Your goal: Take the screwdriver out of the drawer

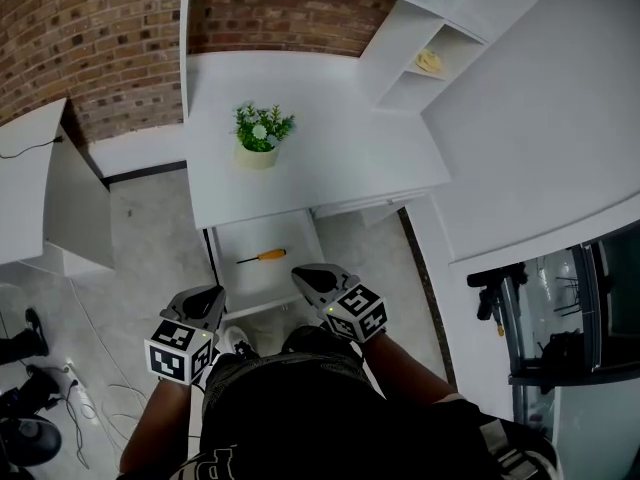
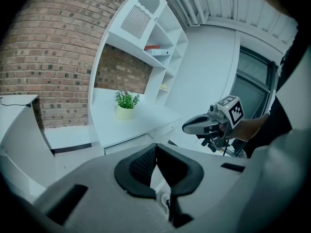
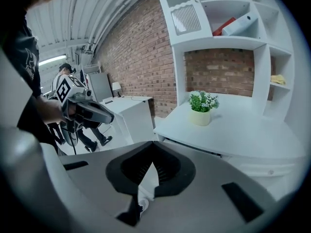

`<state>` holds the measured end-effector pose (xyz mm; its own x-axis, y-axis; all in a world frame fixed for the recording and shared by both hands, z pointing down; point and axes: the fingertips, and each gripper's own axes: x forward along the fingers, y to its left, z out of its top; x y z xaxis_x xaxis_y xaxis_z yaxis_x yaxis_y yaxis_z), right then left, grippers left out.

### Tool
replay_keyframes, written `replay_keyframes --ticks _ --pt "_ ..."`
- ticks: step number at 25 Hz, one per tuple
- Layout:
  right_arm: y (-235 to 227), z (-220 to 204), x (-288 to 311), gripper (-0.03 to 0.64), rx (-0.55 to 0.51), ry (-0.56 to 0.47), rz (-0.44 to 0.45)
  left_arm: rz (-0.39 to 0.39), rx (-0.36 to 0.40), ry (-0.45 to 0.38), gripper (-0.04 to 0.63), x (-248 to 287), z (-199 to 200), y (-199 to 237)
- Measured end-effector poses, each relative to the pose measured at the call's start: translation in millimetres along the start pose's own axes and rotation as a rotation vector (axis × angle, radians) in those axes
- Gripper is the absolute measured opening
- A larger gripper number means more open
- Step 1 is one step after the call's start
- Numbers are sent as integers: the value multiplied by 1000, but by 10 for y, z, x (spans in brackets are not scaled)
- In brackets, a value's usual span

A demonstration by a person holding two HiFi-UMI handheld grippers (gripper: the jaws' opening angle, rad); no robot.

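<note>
A white desk (image 1: 330,148) stands against a brick wall (image 1: 90,38), with a small potted plant (image 1: 262,133) near its back edge and white shelves (image 1: 420,43) rising at its right. Under the desktop the drawer (image 1: 228,268) is pulled open above a grey speckled floor (image 1: 140,258) — the screwdriver (image 1: 262,257), orange-handled, lies alone on its white bottom. A second white table (image 1: 30,178) sits to the left, with thin cables (image 1: 100,368) on the floor nearby. Both claws hang close to the person's body, near the drawer's front edge: the left gripper (image 1: 215,293) and the right gripper (image 1: 300,273) each have their jaw tips pressed together, holding nothing.
</note>
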<state>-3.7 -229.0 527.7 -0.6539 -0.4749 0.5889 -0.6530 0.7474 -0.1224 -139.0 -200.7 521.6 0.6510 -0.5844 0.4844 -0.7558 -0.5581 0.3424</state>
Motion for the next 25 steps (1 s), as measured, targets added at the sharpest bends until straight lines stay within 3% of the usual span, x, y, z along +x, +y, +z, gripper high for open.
replay_keyframes --ticks 9,18,25 --pt "-246 -197 361 6 -30 77 9 37 -40 20 18 94 -146 171" --pt "-475 -469 716 6 -148 220 108 125 -136 12 18 237 -232 261" --pt "-609 -794 1074 8 -317 345 176 196 -205 31 18 343 -322 440"
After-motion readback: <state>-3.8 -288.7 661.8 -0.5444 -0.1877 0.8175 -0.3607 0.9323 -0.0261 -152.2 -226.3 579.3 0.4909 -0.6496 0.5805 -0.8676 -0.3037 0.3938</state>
